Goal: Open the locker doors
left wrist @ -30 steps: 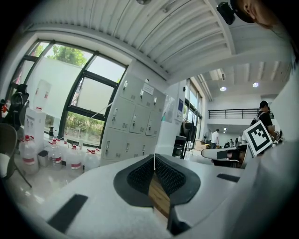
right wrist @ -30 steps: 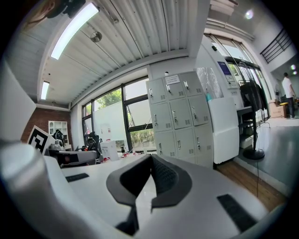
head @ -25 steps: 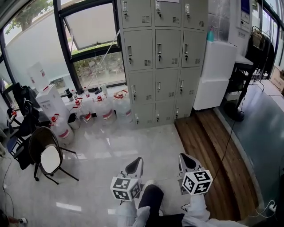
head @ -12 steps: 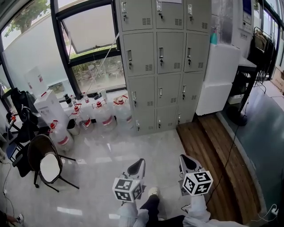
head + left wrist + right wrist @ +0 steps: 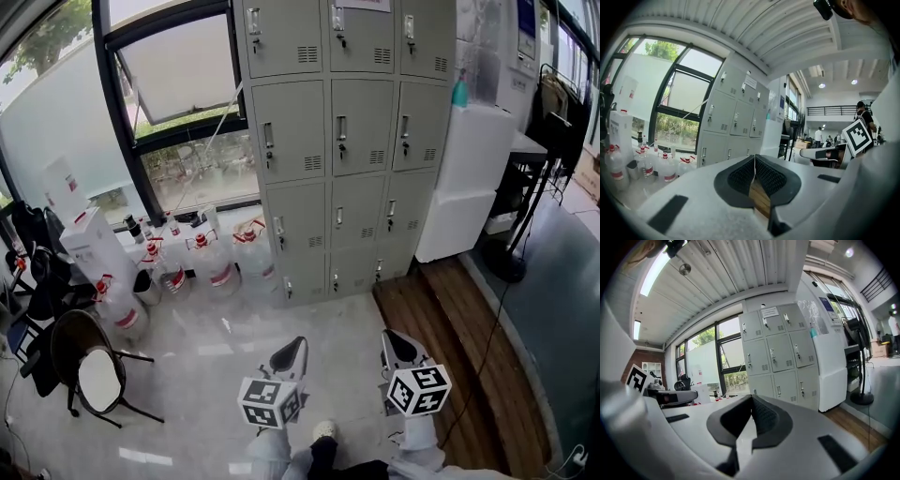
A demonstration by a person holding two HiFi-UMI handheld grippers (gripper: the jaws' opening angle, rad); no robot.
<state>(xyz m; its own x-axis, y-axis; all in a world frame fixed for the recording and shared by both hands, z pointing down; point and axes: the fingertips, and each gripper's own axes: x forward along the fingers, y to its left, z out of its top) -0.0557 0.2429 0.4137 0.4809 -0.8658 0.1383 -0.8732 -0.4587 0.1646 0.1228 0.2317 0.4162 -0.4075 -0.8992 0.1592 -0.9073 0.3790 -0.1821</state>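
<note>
Grey steel lockers [image 5: 342,141] stand ahead of you against the wall (three columns wide), every door in view closed. Your left tool [image 5: 291,349] points toward them, low over the pale floor [image 5: 206,375], jaws pressed together at the tips with nothing between them. Your right tool [image 5: 398,343] is just beside it, near the wooden strip [image 5: 450,328], jaws likewise pressed together and empty. Both are well apart from the lockers. Water jugs [image 5: 220,267] crowd the floor left of the lockers, under the window [image 5: 178,103].
</note>
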